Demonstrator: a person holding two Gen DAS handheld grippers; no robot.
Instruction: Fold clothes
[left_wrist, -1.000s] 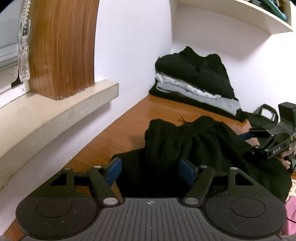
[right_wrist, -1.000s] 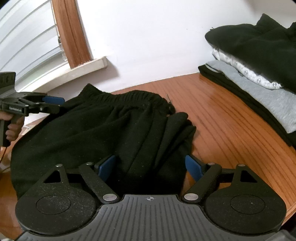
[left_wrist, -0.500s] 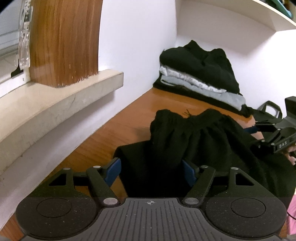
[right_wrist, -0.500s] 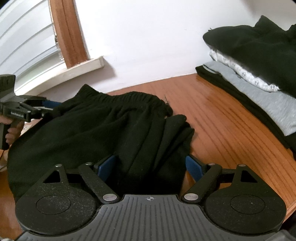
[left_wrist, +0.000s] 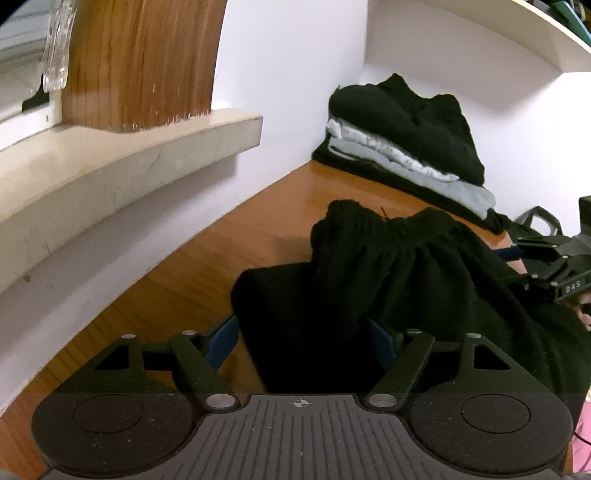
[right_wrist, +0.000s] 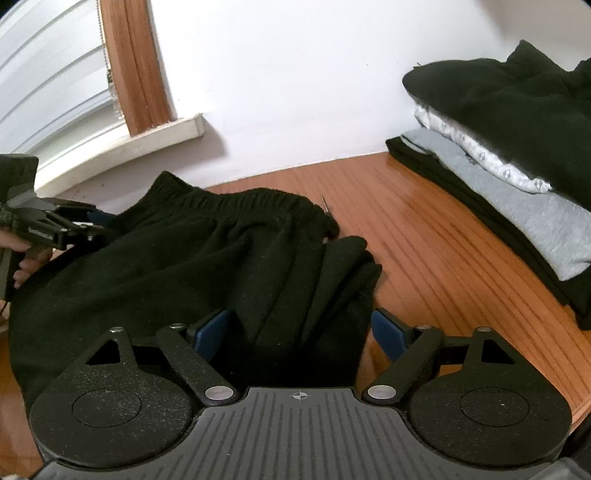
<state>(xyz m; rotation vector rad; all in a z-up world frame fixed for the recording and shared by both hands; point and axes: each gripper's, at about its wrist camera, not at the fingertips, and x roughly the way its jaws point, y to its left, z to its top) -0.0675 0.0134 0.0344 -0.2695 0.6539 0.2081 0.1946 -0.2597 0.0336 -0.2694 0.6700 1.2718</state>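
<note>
The left gripper (left_wrist: 301, 341) is a matte black, speckled plastic tool: two round discs at the lower corners of the frame, a ribbed grey centre plate with a small crosshair mark, silver rivets on angled linkage arms, and blue finger pads (left_wrist: 221, 341). The right gripper (right_wrist: 301, 334) is built alike; seen at the other frame's right edge, it bears white lettering.

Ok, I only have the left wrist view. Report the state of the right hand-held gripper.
Observer: The right hand-held gripper is open, jaws straddling the folded edge of the black trousers.
Operator: Say whether both pads touch cloth.
Observer: No. The pad nearer the folded stack hangs clear of the fabric, over the wooden table.
Operator: Describe the window.
Observer: White blind slats fill it, a bead chain hanging beside the wooden frame.
</note>
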